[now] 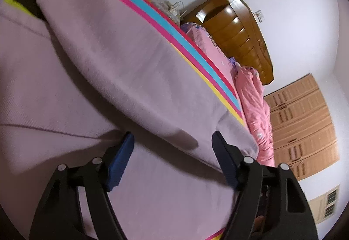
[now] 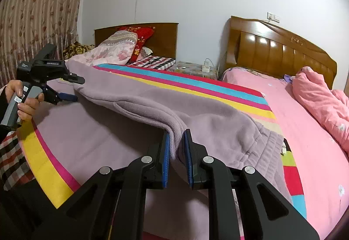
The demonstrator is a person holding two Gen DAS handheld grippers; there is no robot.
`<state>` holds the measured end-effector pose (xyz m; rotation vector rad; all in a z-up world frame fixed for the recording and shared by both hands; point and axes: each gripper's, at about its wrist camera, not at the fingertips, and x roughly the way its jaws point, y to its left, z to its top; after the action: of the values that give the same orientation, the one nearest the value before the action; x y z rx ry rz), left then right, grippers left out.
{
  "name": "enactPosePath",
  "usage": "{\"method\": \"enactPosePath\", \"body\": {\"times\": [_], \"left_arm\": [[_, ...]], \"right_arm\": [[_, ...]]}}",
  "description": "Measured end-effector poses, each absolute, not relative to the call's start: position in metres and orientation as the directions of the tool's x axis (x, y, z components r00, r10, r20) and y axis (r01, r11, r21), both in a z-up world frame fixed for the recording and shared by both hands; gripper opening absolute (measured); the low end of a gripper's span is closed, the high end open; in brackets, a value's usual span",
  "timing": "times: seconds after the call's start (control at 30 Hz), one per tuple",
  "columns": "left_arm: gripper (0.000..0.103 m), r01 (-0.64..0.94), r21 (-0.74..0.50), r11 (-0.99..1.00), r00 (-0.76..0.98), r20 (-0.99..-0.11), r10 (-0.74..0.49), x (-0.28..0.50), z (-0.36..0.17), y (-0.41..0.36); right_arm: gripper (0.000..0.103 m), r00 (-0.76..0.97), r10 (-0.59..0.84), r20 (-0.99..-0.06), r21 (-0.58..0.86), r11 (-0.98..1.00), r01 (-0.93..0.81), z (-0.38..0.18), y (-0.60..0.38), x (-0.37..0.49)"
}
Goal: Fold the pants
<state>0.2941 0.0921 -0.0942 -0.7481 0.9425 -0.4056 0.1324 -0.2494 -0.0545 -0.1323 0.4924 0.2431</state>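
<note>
Right gripper [image 2: 176, 146] jaws clamped on a bunched fold of the lilac fleece pants [image 2: 139, 98]; left gripper [image 1: 172, 148] jaws apart, nothing pinched — lilac cloth lies under and beyond its blue pads [image 1: 122, 157]. Pants drape across a striped blanket [image 2: 196, 85] on the bed, waistband end near the right gripper. Right wrist view alone shows the person's hand [image 2: 19, 98] holding the left gripper at the pants' far end; left wrist view alone shows a pale wardrobe [image 1: 303, 126] — tilted frame.
</note>
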Motion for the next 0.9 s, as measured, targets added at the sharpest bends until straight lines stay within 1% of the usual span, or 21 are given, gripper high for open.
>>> {"method": "enactPosePath", "body": {"times": [0.07, 0.13, 0.2, 0.23, 0.27, 0.3, 0.33, 0.37, 0.47, 0.57, 0.63, 0.67, 0.7, 0.73, 0.77, 0.8, 0.9], "left_arm": [[0.062, -0.008, -0.747, 0.665, 0.548, -0.560, -0.622, 0.300, -0.094, 0.093], [0.061, -0.024, -0.756, 0.654, 0.563, -0.551, -0.616, 0.308, -0.093, 0.098], [0.031, -0.049, -0.753, 0.656, 0.585, -0.554, -0.592, 0.317, -0.093, 0.105], [0.013, -0.068, -0.750, 0.658, 0.582, -0.565, -0.584, 0.322, -0.096, 0.109], [0.010, -0.076, -0.758, 0.648, 0.585, -0.560, -0.587, 0.323, -0.099, 0.112], [0.008, -0.077, -0.762, 0.643, 0.590, -0.555, -0.587, 0.321, -0.101, 0.114], [0.007, -0.075, -0.760, 0.646, 0.595, -0.554, -0.582, 0.319, -0.102, 0.115], [0.007, -0.073, -0.748, 0.660, 0.600, -0.562, -0.570, 0.315, -0.105, 0.115], [0.007, -0.098, -0.740, 0.665, 0.597, -0.579, -0.555, 0.306, -0.116, 0.117], [0.007, -0.092, -0.770, 0.631, 0.610, -0.545, -0.576, 0.302, -0.115, 0.122], [0.007, -0.072, -0.773, 0.631, 0.612, -0.534, -0.584, 0.305, -0.107, 0.122], [0.007, -0.056, -0.767, 0.639, 0.608, -0.534, -0.588, 0.308, -0.101, 0.121], [0.007, -0.048, -0.764, 0.643, 0.605, -0.535, -0.590, 0.308, -0.098, 0.120], [0.007, -0.045, -0.763, 0.644, 0.602, -0.535, -0.592, 0.309, -0.097, 0.121], [0.007, -0.044, -0.762, 0.646, 0.596, -0.539, -0.595, 0.311, -0.096, 0.121], [0.007, -0.042, -0.759, 0.649, 0.591, -0.543, -0.597, 0.312, -0.096, 0.121], [0.008, -0.042, -0.749, 0.661, 0.577, -0.558, -0.596, 0.314, -0.101, 0.122]], "right_arm": [[0.016, 0.854, 0.190, -0.484, -0.078, 0.963, -0.259, -0.052, -0.246, 0.134], [0.016, 0.854, 0.183, -0.488, -0.087, 0.963, -0.255, -0.052, -0.242, 0.133], [0.016, 0.849, 0.188, -0.494, -0.061, 0.966, -0.249, -0.053, -0.246, 0.136], [0.016, 0.843, 0.193, -0.502, -0.043, 0.968, -0.247, -0.054, -0.247, 0.138], [0.032, 0.832, 0.190, -0.521, -0.018, 0.972, -0.233, -0.056, -0.249, 0.141], [0.056, 0.818, 0.187, -0.544, 0.005, 0.976, -0.219, -0.058, -0.251, 0.142], [0.068, 0.812, 0.169, -0.559, 0.016, 0.981, -0.193, -0.059, -0.252, 0.141], [0.076, 0.811, 0.148, -0.566, 0.052, 0.988, -0.144, -0.058, -0.256, 0.132], [0.075, 0.796, 0.242, -0.555, 0.233, 0.964, -0.131, -0.059, -0.262, 0.108], [0.061, 0.765, 0.280, -0.580, 0.391, 0.919, -0.040, -0.069, -0.264, 0.096], [0.057, 0.740, 0.353, -0.572, 0.548, 0.836, 0.024, -0.081, -0.269, 0.097], [0.056, 0.732, 0.371, -0.572, 0.582, 0.812, 0.044, -0.084, -0.270, 0.100], [0.055, 0.723, 0.377, -0.579, 0.608, 0.790, 0.075, -0.088, -0.271, 0.104], [0.054, 0.720, 0.343, -0.604, 0.595, 0.795, 0.120, -0.091, -0.271, 0.108], [0.050, 0.715, 0.276, -0.643, 0.555, 0.811, 0.186, -0.091, -0.272, 0.113], [0.048, 0.705, 0.239, -0.668, 0.535, 0.812, 0.232, -0.090, -0.274, 0.118], [0.048, 0.689, 0.200, -0.697, 0.528, 0.792, 0.305, -0.086, -0.275, 0.129]]}}
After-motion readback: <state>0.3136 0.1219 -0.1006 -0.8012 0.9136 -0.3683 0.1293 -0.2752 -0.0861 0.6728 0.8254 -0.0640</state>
